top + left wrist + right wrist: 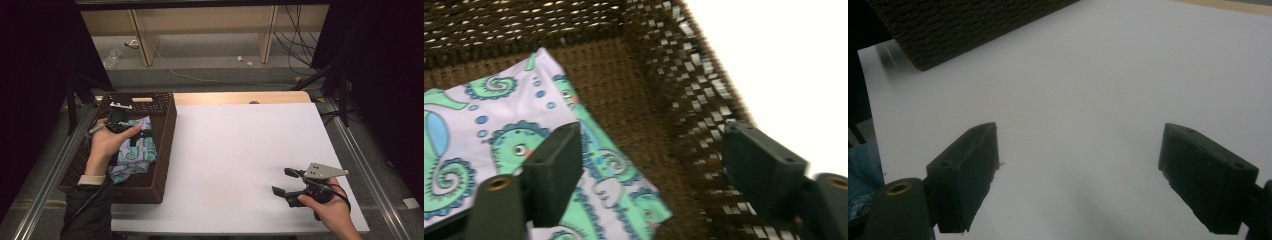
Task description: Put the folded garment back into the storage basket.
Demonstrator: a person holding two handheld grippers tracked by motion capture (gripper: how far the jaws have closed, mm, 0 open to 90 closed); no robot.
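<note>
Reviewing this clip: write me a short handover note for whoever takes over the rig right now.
Left gripper: open, nothing between its fingers, above the brown wicker basket at the table's left.
Right gripper: open and empty, over the bare white table at the near right.
Patterned cloth: lies loosely folded inside the basket, free of both grippers.
Done: the cloth is in the basket.
Left: probably just draw the left gripper clear; no other cloth lies on the table.

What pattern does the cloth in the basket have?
Green and blue swirls with dots on pale lilac cloth; clearest in the left gripper view.
</note>
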